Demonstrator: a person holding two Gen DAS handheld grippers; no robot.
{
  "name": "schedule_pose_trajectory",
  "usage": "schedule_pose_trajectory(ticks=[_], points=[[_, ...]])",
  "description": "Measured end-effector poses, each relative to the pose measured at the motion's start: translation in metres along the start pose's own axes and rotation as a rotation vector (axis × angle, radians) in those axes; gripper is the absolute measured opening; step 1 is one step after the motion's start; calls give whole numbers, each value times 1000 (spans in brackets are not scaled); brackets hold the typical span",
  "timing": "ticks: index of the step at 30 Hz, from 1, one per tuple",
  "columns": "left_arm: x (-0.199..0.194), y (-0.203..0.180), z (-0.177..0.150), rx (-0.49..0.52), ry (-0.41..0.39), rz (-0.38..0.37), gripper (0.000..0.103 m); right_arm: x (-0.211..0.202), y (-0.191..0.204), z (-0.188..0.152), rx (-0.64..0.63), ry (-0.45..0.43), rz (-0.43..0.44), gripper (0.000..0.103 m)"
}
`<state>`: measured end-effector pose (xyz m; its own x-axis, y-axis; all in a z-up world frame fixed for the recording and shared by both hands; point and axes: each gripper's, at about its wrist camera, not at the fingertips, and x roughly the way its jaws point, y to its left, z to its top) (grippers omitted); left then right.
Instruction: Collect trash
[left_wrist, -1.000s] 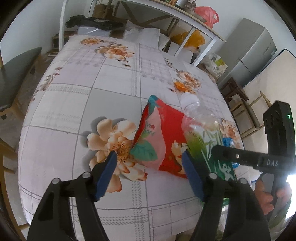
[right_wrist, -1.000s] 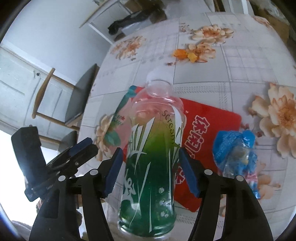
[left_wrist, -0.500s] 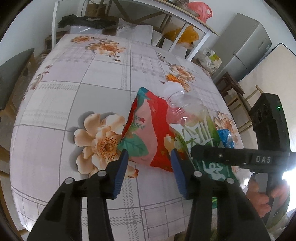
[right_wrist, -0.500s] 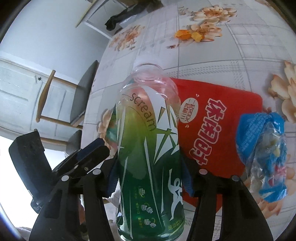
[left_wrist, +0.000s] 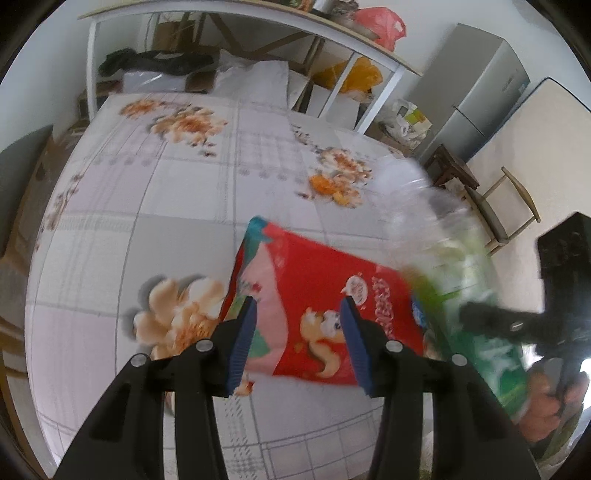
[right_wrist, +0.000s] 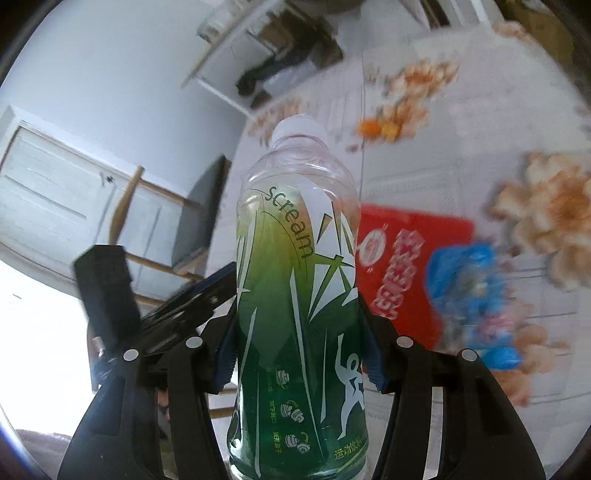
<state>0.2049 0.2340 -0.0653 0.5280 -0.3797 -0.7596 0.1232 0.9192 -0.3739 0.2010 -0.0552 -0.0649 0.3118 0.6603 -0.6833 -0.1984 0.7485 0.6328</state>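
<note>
Right tongs clenched on green bottle, upright, raised off bench. Left tongs half-parted over red snack bag's near edge, grip uncertain. Blue wrapper at bottle's 3 o'clock.

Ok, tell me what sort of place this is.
Probably a lived-in home dining or storage room: a table with a floral tablecloth, a grey fridge, and wooden chairs.

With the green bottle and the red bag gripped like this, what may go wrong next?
1. The right tongs squeeze the smooth green-labelled clear plastic bottle low on its body; it may tip or slip.
2. The left tongs pinch only the near end of the red foil snack bag; it could slide out.
</note>
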Motion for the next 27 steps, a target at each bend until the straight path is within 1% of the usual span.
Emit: schedule_pose_trajectory(ticks=[2, 4, 7, 11, 13, 16, 18, 20, 21, 27], points=[[2, -5, 5, 10, 2, -4, 46, -29, -9, 1, 1, -67, -40, 53], [6, -11, 8, 15, 7, -14, 46, -58, -26, 1, 13, -129, -112, 53], [15, -19, 8, 21, 26, -36, 46, -81, -54, -5, 56, -171, -202, 53], [24, -39, 5, 38, 51, -115, 46, -83, -83, -18, 82, -144, -320, 53], [31, -52, 3, 36, 86, -190, 46, -76, -89, -22, 81, -116, -347, 53], [44, -73, -2, 20, 155, -283, 49, -63, -95, -32, 51, -66, -397, 53], [51, -88, -6, 35, 184, -300, 52, -59, -97, -35, 38, -50, -423, 53], [58, -106, -9, 69, 201, -295, 59, -56, -99, -39, 37, -41, -426, 53], [62, -117, -10, 92, 201, -280, 60, -55, -102, -38, 38, -40, -423, 53], [81, -153, -12, 235, 176, -164, 60, -62, -106, -44, 52, -54, -416, 53]])
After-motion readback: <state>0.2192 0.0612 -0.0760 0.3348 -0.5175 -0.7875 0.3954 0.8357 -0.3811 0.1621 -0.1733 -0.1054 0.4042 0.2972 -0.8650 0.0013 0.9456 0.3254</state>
